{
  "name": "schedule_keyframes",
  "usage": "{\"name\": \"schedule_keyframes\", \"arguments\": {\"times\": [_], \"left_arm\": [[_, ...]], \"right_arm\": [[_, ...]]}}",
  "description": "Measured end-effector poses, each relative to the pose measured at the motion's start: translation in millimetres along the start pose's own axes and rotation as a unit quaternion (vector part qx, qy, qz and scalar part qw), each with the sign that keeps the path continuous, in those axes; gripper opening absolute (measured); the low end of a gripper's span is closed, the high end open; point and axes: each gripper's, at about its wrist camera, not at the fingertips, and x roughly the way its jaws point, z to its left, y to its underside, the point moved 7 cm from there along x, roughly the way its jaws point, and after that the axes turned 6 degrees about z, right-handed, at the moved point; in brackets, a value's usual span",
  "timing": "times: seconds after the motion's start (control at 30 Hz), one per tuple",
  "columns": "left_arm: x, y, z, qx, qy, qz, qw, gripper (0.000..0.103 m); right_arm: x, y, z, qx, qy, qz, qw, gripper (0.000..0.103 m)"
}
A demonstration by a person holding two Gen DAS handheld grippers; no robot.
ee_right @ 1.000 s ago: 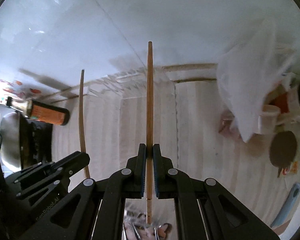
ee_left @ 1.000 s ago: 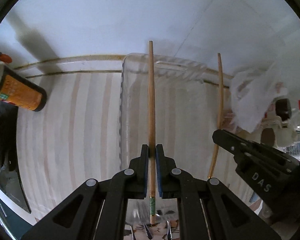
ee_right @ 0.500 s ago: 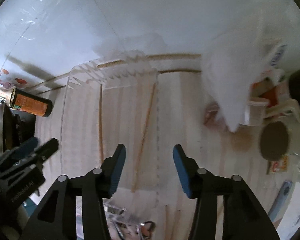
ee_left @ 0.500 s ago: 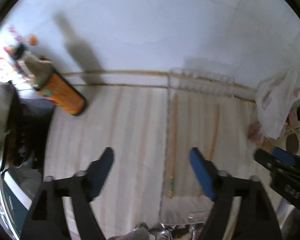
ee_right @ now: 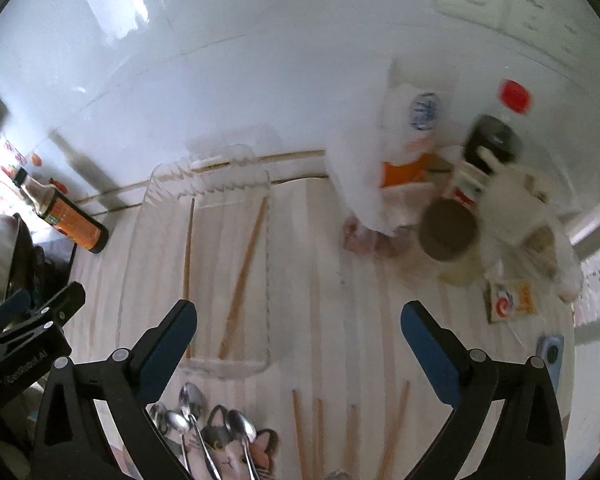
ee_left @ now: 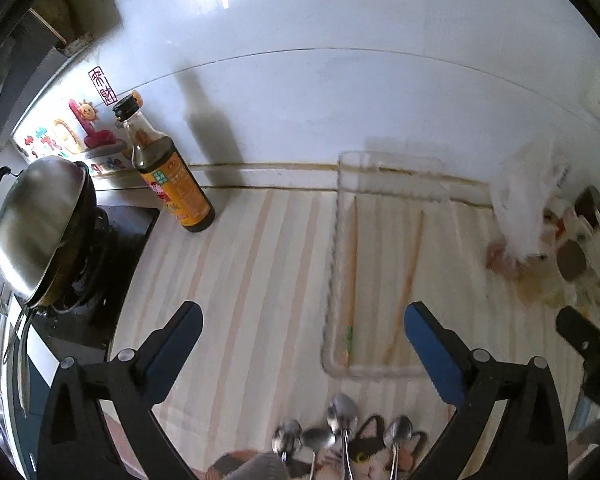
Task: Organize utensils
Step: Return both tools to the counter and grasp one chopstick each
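Note:
Two wooden chopsticks lie lengthwise in a clear plastic tray (ee_left: 335, 240) on the striped counter: one (ee_left: 352, 280) along its left side, the other (ee_left: 408, 280) slanted to its right. My left gripper (ee_left: 303, 312) hangs above and in front of the tray, jaws opening wide, nothing between them. My right gripper (ee_right: 298, 310) is likewise opening and empty, with the tray (ee_right: 267, 280) to its left. Several metal spoons (ee_right: 190, 400) lie near the front on a cat-patterned cloth (ee_right: 228, 452). Several loose chopsticks (ee_right: 298, 432) lie on the counter under the right gripper.
A dark sauce bottle (ee_left: 172, 184) stands at the back left against the white wall. A lidded wok (ee_left: 40, 232) sits on the stove at the far left. A white plastic bag (ee_right: 380, 168) and jars (ee_right: 448, 232) crowd the back right.
Both grippers were shut on a chopstick each over the tray. They opened, the chopsticks dropped into the tray, and both grippers drew back and up.

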Motion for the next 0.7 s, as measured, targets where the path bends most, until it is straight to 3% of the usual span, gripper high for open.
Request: {"name": "schedule_keyframes", "arguments": {"times": [0.1, 0.23, 0.27, 0.3, 0.37, 0.5, 0.6, 0.7], "left_arm": [[-4, 25, -20, 0.019, 0.01, 0.011, 0.9997, 0.103], [11, 79, -63, 0.052, 0.042, 0.072, 0.9951, 0.103], [17, 92, -73, 0.058, 0.051, 0.09, 0.9929, 0.103], [24, 104, -82, 0.063, 0.059, 0.109, 0.9903, 0.1], [39, 132, -103, 0.068, 0.086, 0.152, 0.9823, 0.095], [69, 173, -138, 0.09, 0.111, 0.216, 0.9659, 0.067], [87, 192, -162, 0.118, 0.107, 0.241, 0.9574, 0.045], [99, 200, -175, 0.134, 0.096, 0.251, 0.954, 0.031]], "right_arm": [[-14, 18, -26, 0.018, 0.006, -0.005, 1.0, 0.103], [-17, 56, -67, 0.049, 0.006, 0.018, 0.999, 0.1], [-14, 68, -78, 0.058, 0.007, 0.027, 0.998, 0.088], [-10, 82, -89, 0.068, 0.008, 0.04, 0.997, 0.067], [0, 105, -107, 0.086, 0.004, 0.068, 0.994, 0.045], [25, 157, -140, 0.13, -0.021, 0.125, 0.983, 0.039], [34, 182, -149, 0.141, -0.024, 0.141, 0.98, 0.039], [41, 198, -152, 0.147, -0.029, 0.153, 0.977, 0.039]]}}
